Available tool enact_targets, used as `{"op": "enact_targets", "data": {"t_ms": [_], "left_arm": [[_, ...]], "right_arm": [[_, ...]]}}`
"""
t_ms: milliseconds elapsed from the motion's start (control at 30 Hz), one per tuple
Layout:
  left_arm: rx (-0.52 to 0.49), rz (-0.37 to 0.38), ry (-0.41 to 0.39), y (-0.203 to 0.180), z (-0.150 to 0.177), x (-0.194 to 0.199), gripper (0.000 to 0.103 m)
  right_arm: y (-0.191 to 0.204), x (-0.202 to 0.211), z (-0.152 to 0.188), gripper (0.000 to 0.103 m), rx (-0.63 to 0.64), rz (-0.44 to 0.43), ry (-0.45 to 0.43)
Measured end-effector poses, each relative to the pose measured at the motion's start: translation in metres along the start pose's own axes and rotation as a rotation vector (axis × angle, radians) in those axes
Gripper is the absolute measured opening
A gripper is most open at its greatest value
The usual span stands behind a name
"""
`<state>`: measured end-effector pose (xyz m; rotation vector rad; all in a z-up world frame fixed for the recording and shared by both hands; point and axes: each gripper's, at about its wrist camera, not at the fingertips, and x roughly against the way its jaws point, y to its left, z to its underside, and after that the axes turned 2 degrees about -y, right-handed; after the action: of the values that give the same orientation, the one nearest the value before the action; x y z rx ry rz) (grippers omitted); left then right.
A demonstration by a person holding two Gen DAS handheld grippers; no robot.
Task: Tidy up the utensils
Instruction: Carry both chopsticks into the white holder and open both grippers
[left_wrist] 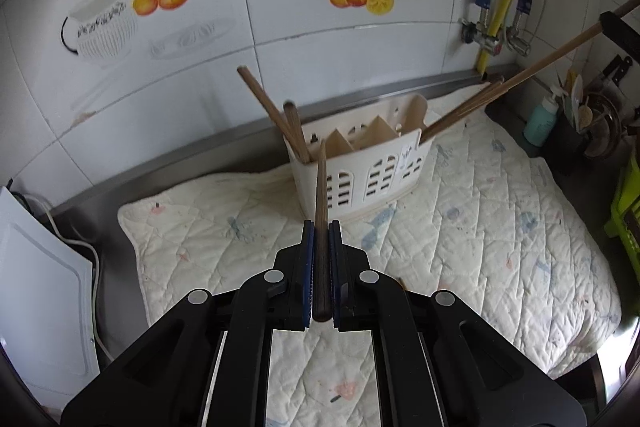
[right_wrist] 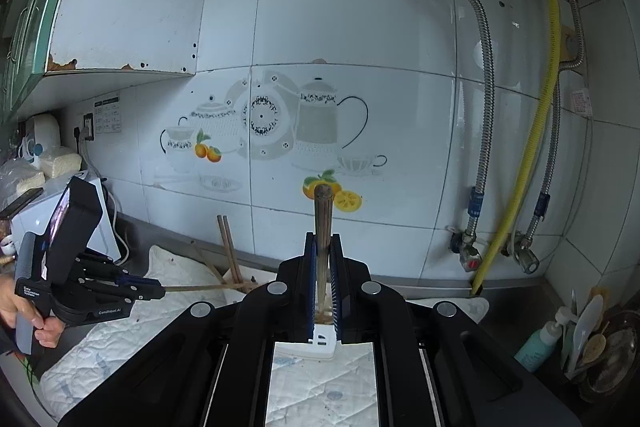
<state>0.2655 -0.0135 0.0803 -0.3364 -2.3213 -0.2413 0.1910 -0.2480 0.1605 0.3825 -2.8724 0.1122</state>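
Note:
A cream plastic utensil holder (left_wrist: 372,171) with slotted walls and several compartments stands on a quilted white mat (left_wrist: 480,227). Two wooden chopsticks (left_wrist: 276,115) lean in its left compartment. My left gripper (left_wrist: 321,227) is shut on a single wooden chopstick (left_wrist: 320,195) whose tip points at the holder's left front. My right gripper (right_wrist: 322,239) is shut on a bundle of wooden chopsticks (right_wrist: 322,223), held upright over the holder (right_wrist: 320,343); the bundle (left_wrist: 520,75) reaches into the holder's right end. The left gripper (right_wrist: 156,293) shows at the left in the right wrist view.
A tiled wall (left_wrist: 280,7) with teapot decals stands behind. A steel counter ledge (left_wrist: 200,147) runs along it. Pipes and a yellow hose (right_wrist: 532,147) are at the right. A teal bottle (left_wrist: 540,123) and a crock of spoons (right_wrist: 592,339) stand right. A white appliance (left_wrist: 36,287) is left.

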Motion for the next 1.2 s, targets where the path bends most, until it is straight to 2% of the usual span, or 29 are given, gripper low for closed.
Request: {"op": "enact_targets", "data": {"t_ms": [200, 500, 833, 967, 1067, 1100, 1133, 1200], "left_arm": [[-0.005, -0.014, -0.067, -0.004, -0.026, -0.001, 0.006], [0.03, -0.007, -0.125, -0.003, -0.057, -0.018, 0.006], [0.075, 0.035, -0.135, 0.002, -0.059, -0.033, 0.006], [0.088, 0.048, -0.166, 0.005, -0.059, -0.026, 0.008], [0.091, 0.051, -0.197, 0.006, -0.059, -0.014, 0.009], [0.092, 0.052, -0.211, 0.007, -0.058, -0.008, 0.01], [0.092, 0.047, -0.232, 0.008, -0.056, -0.001, 0.015], [0.104, 0.046, -0.268, 0.011, -0.05, 0.015, 0.024]], "right_arm": [[-0.007, -0.033, -0.004, 0.006, -0.008, 0.003, 0.025], [-0.018, -0.095, 0.013, 0.006, -0.041, 0.004, 0.124], [-0.01, -0.149, 0.041, 0.006, -0.039, -0.016, 0.241], [-0.009, -0.158, 0.047, 0.007, -0.051, -0.018, 0.257], [-0.009, -0.156, 0.046, 0.016, -0.041, -0.014, 0.25], [-0.008, -0.153, 0.045, 0.025, -0.036, -0.007, 0.245], [-0.008, -0.15, 0.044, 0.03, -0.031, 0.0, 0.237], [-0.008, -0.139, 0.04, 0.033, -0.027, 0.004, 0.212]]}}
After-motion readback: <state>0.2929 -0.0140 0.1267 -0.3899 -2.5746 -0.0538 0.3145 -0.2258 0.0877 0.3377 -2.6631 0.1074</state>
